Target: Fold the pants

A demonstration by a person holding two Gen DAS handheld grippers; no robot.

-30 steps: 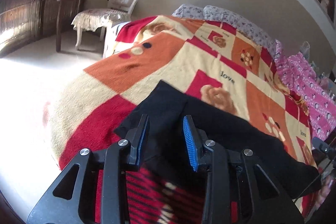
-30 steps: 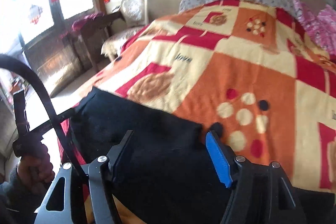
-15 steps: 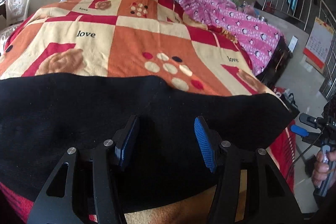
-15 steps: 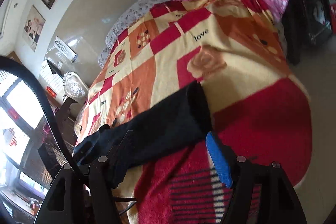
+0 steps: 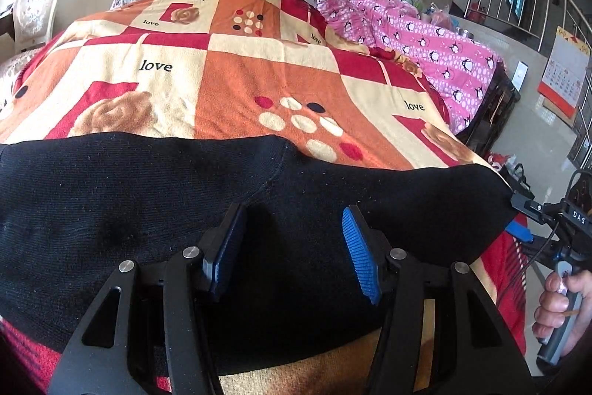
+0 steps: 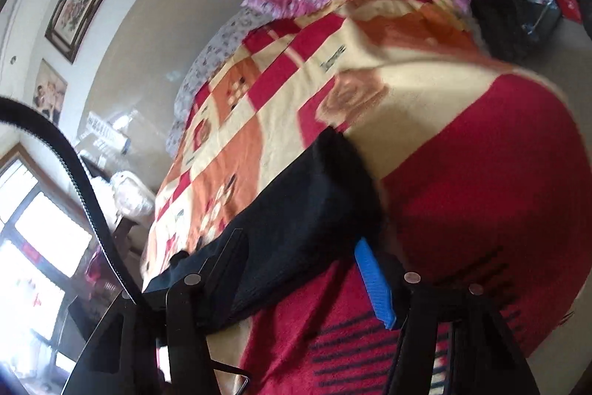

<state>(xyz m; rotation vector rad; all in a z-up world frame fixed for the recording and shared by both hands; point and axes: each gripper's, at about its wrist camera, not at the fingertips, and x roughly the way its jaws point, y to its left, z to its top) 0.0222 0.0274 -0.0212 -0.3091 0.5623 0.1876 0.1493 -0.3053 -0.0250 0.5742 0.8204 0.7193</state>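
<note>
Your left gripper (image 5: pixel 292 247) is hovering over the black pants (image 5: pixel 148 210), which are lying stretched crosswise along the near edge of the bed, on top of the patchwork blanket (image 5: pixel 240 73) of red, orange and cream squares. Its jaws are standing moderately wide, blue pads (image 5: pixel 360 265) facing each other above the dark knit, and they are gripping nothing. The fabric is running out of the left wrist view on the left and ending on the right near the bed's corner.

Your right gripper (image 6: pixel 299 280) is pointing at that right-hand end of the pants (image 6: pixel 296 221). Its jaws are closing; the end of the garment is lying between them, and the blue pad (image 6: pixel 373 284) is sitting just beside the cloth's edge without visibly pressing on it. This view is tilted and motion-blurred, so finer contact cannot be told.

In the left wrist view your right hand (image 5: pixel 562 306) is wrapping around the handle of the right gripper at the frame's right edge. A pink penguin-print quilt (image 5: pixel 425 43) is lying heaped along the far right of the bed, and a white chair (image 5: pixel 35 10) is standing at the left.
</note>
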